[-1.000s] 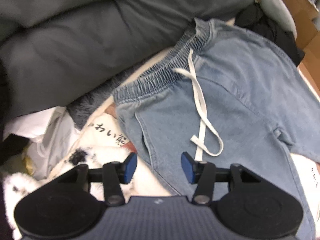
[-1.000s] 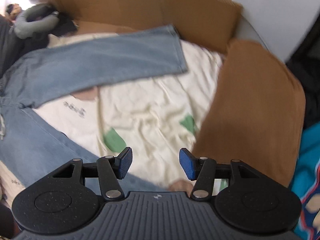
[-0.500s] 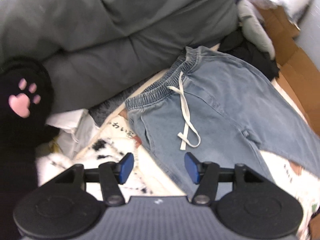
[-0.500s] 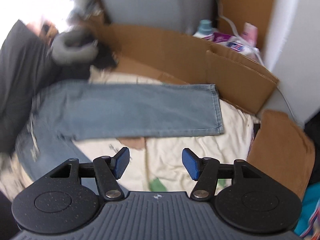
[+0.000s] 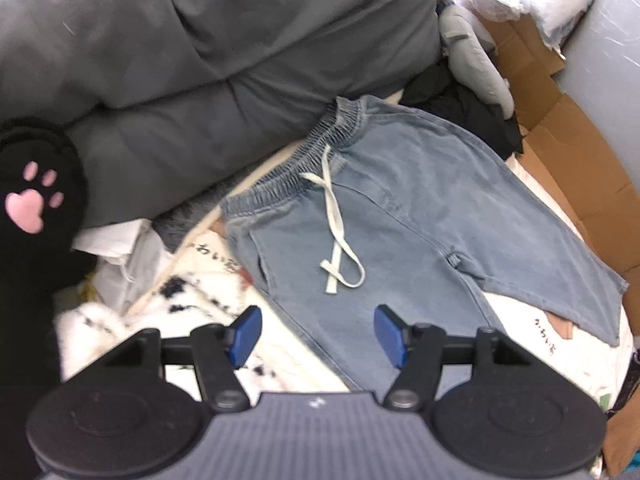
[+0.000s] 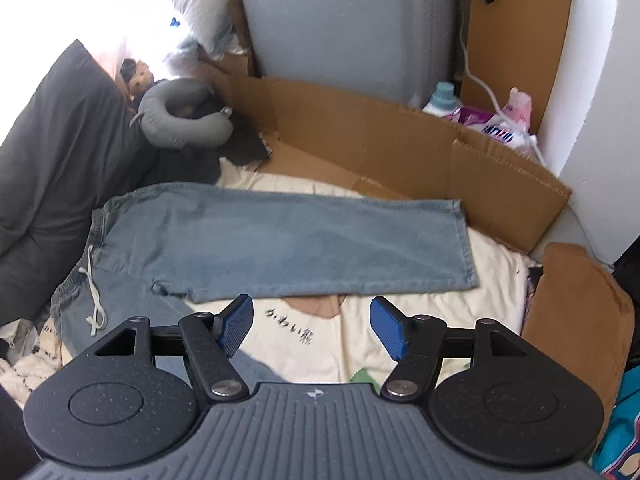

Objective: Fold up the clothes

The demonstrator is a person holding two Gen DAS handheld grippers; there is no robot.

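Both grippers, left gripper (image 5: pixel 316 336) and right gripper (image 6: pixel 312 328), have lifted back, jaws just opening wider and empty, above the jeans (image 6: pixel 280 244) spread flat on the cream blanket (image 6: pixel 496 280), whose loose drawstring (image 5: pixel 334 224) could snag a fold.

grey duvet (image 5: pixel 200 60), neck pillow (image 6: pixel 180 120), cardboard (image 6: pixel 380 140)

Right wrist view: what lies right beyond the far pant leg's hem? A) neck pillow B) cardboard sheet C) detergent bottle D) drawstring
B: the light blue jeans end at the hem, and the flattened cardboard sheet lies just past it; the grey neck pillow sits up by the waistband end.
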